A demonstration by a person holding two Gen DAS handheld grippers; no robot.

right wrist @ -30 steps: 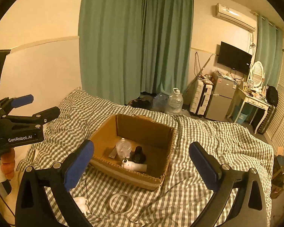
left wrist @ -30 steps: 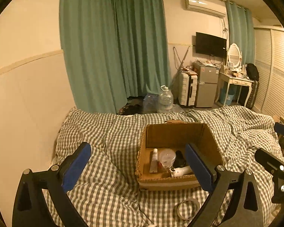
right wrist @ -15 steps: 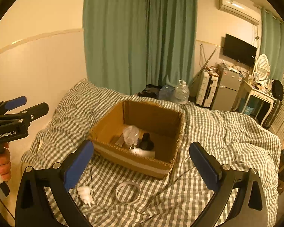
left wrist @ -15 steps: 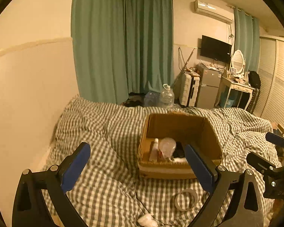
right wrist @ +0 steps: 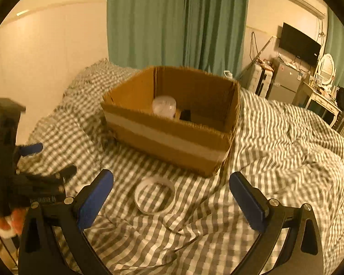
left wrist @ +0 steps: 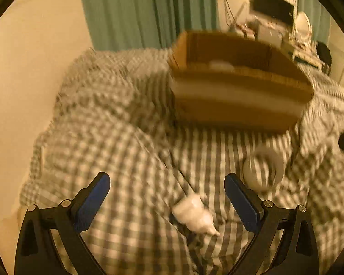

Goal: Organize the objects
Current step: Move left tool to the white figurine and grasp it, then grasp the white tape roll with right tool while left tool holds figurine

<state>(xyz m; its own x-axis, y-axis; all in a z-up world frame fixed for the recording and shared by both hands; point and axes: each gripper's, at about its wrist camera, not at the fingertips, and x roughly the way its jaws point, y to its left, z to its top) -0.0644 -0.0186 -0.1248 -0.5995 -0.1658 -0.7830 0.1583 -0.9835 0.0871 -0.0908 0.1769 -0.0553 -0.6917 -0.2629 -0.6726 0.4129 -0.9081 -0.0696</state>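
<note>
A brown cardboard box (right wrist: 169, 137) (left wrist: 236, 100) stands on the checked bedspread (right wrist: 275, 151); a clear plastic container (right wrist: 164, 105) and a dark item show over its rim. A white tape ring (right wrist: 155, 194) (left wrist: 262, 168) lies on the bedspread in front of the box. My right gripper (right wrist: 170, 194) is open, low over the bed, with the ring between its fingers' line. A small white crumpled object (left wrist: 193, 213) lies between the fingers of my open left gripper (left wrist: 167, 197). The left wrist view is blurred. The left gripper (right wrist: 45, 160) also shows at the right wrist view's left edge, held by a hand (right wrist: 2, 224).
A cream wall (right wrist: 45, 52) borders the bed on the left, with green curtains (right wrist: 172, 23) behind the box. A television (right wrist: 299, 43), small fridge (right wrist: 284, 83), suitcase and dressing table (right wrist: 321, 94) stand beyond the bed at right. The bedspread lies rumpled to the right.
Both grippers have dropped lower and closer to the bedspread. The tape ring now sits between the right fingers' line, and the white object now lies between the left fingers.
</note>
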